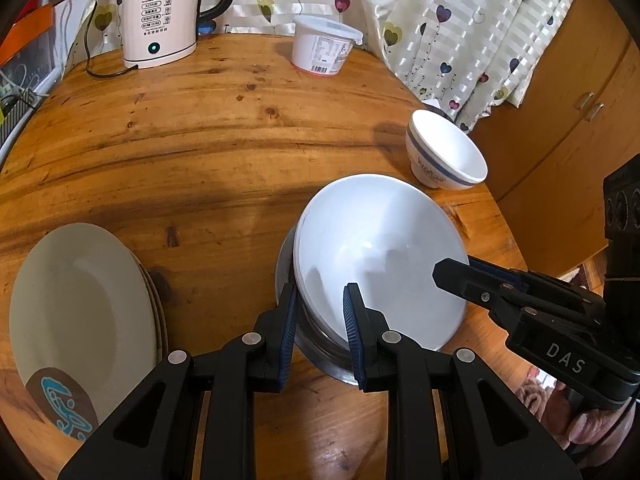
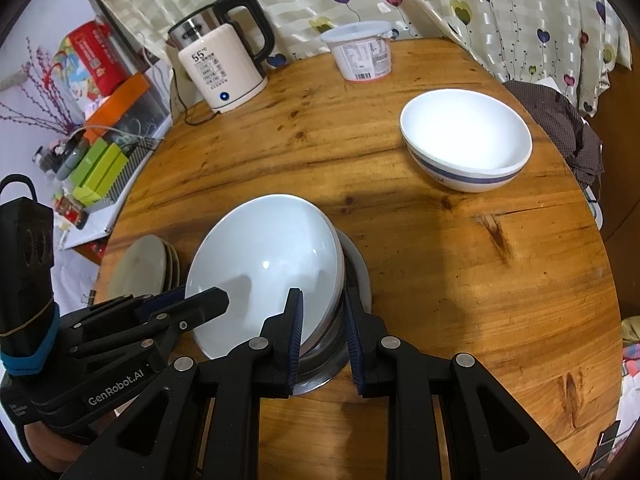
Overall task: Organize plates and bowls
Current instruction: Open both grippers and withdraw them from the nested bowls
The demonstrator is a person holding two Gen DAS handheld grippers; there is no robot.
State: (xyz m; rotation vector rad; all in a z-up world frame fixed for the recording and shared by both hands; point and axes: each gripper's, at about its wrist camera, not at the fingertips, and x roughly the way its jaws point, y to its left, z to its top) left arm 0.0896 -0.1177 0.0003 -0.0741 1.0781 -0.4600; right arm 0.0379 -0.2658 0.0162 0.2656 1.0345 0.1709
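A white deep plate (image 1: pixel 372 248) (image 2: pixel 264 264) hangs tilted just over a steel dish (image 1: pixel 320 352) (image 2: pixel 356 276) on the round wooden table (image 1: pixel 224 140) (image 2: pixel 460 280). My left gripper (image 1: pixel 320 294) (image 2: pixel 208 300) is shut on the plate's near-left rim, one finger inside and one outside. The right gripper (image 2: pixel 322 296) (image 1: pixel 452 272) is shut on the opposite rim in the same way. A stack of beige plates (image 1: pixel 80 300) (image 2: pixel 140 268) lies to the left. A white bowl with a blue band (image 1: pixel 444 156) (image 2: pixel 466 140) stands upright at the right, apart from both grippers.
At the table's back stand an electric kettle (image 1: pixel 160 20) (image 2: pixel 224 68) with its cord and a lidded plastic tub (image 1: pixel 322 46) (image 2: pixel 362 54). A heart-patterned curtain (image 1: pixel 460 20) hangs behind. The table edge runs close behind the blue-banded bowl. A cluttered shelf (image 2: pixel 100 152) lies to the left.
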